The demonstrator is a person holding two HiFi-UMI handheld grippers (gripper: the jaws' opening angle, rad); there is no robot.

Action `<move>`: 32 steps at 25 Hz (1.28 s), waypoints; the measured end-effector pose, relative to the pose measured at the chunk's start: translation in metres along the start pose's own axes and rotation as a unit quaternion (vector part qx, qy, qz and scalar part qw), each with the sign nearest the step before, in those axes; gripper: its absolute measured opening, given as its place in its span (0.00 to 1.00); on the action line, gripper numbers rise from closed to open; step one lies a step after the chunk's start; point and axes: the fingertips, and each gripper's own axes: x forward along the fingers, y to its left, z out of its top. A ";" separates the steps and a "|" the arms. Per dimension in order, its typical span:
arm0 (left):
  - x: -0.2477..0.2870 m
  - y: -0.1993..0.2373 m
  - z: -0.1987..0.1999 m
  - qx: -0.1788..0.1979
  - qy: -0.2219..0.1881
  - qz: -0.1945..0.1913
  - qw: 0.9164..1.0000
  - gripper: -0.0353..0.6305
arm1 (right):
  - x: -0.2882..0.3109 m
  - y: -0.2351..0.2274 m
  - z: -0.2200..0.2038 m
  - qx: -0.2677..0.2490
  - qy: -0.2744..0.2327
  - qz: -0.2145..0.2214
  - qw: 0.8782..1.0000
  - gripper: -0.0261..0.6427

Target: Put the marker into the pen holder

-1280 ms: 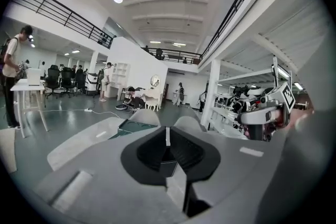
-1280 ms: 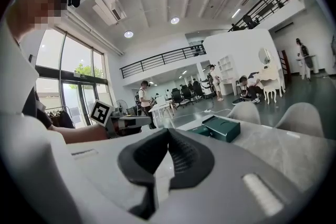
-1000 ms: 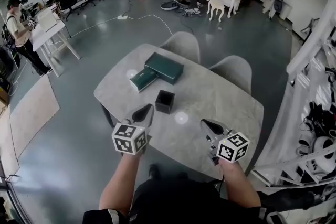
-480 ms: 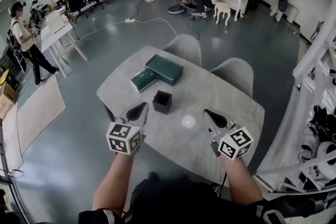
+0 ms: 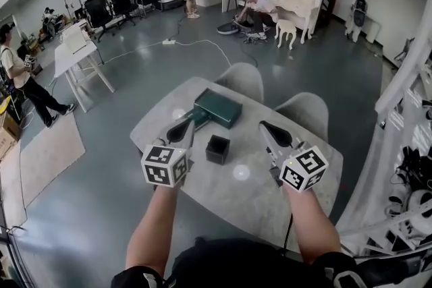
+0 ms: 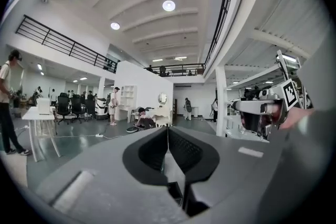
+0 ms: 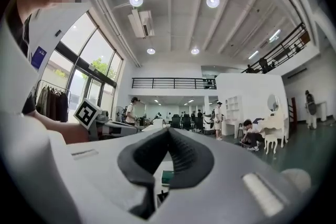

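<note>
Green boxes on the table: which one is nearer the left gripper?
The smaller green box, beside the tip of the left gripper and partly hidden behind it. The larger green box lies farther off, toward the chairs.

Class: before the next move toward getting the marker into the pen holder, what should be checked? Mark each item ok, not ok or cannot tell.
1. pen holder upright on the table, opening upward: ok.
2. Inside of the holder empty: cannot tell, it is dark.
3. marker found: not ok, no view shows one.
4. left gripper empty, jaws together: ok.
5. right gripper empty, jaws together: ok.
6. green box out of the way, beyond the holder: ok.
</note>
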 end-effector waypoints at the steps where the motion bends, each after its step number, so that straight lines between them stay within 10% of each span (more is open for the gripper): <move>1: -0.002 0.000 -0.005 -0.004 -0.002 0.000 1.000 0.07 | 0.001 0.000 -0.004 0.010 0.000 -0.003 1.000 0.04; 32: -0.037 0.003 -0.048 -0.013 0.025 0.016 0.999 0.07 | -0.019 0.031 -0.047 0.052 0.030 -0.008 0.998 0.04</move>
